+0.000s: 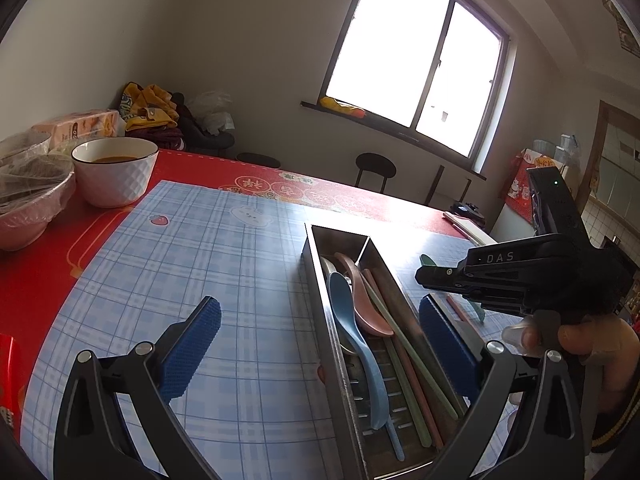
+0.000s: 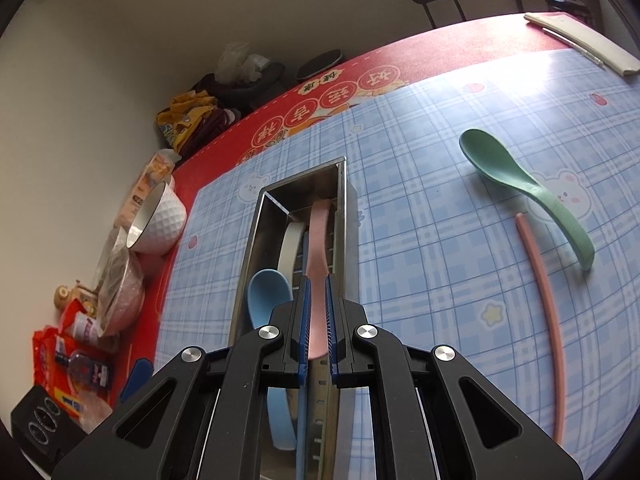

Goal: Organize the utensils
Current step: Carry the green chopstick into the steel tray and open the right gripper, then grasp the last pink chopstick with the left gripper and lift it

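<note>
A steel utensil tray (image 1: 320,280) (image 2: 256,232) lies on the blue plaid mat. It holds a blue spoon (image 1: 352,320) (image 2: 266,292), a pink spoon (image 1: 360,292) (image 2: 318,240), a pale spoon and green and pink chopsticks (image 1: 404,344). My left gripper (image 1: 320,328) is open, its fingers astride the tray's near end. My right gripper (image 2: 316,304) hovers over the tray with its jaws narrowly apart around the pink spoon's handle; contact is unclear. It also shows in the left wrist view (image 1: 432,276). A green spoon (image 2: 524,188) and a pink chopstick (image 2: 544,312) lie on the mat to the tray's right.
A white bowl (image 1: 116,172) (image 2: 156,220) and wrapped bowls (image 1: 24,196) stand on the red tablecloth (image 1: 40,272) at the left. Snack packets (image 2: 68,368) lie near them. A folded white cloth (image 2: 580,44) lies at the far right edge. Stools stand beyond the table.
</note>
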The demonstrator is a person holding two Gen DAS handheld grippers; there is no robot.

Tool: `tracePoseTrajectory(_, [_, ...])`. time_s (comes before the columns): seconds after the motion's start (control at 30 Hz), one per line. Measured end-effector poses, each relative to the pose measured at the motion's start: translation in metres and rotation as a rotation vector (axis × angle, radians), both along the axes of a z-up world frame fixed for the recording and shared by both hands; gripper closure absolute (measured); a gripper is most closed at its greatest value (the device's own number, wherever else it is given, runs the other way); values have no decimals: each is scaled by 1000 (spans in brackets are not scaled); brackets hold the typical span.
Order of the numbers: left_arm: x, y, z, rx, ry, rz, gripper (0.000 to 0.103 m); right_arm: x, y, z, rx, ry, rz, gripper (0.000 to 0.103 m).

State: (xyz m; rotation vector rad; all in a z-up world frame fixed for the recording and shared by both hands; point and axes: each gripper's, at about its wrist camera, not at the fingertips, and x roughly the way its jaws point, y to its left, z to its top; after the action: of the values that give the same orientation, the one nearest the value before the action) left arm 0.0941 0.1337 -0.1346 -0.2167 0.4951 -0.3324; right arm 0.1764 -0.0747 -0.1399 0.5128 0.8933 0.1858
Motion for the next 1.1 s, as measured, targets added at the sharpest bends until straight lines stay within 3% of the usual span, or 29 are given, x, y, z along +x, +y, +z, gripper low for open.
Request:
tracePoseTrajectory(0.17, [1, -1, -1, 2, 4, -9, 6, -13, -31, 5, -47, -84, -4, 95])
tracePoseTrajectory(0.37, [1, -4, -3, 16, 6, -8, 6, -35, -78, 6, -222, -186, -11, 95])
tracePoseTrajectory(0.5, [5, -2, -3, 27, 31, 54, 6, -50, -110, 3, -323, -229, 7, 95])
tracePoseTrajectory(0.67, [-1, -18, 15, 119, 38, 164, 17, -56, -151, -4, -327, -234, 34, 95])
tracePoseTrajectory(0.77, [-11, -46, 39, 116, 16, 144, 17, -52, -171, -8, -295, -236, 26, 95])
tracePoseTrajectory(0.9, [-20, -112, 57, 183, -17, 56, 22, -38, -183, -7, -258, -263, 29, 95])
tracePoseTrajectory(1.1, [-8, -204, 29, 249, 98, -80, 35, -27, -197, -19, -165, -281, 21, 95])
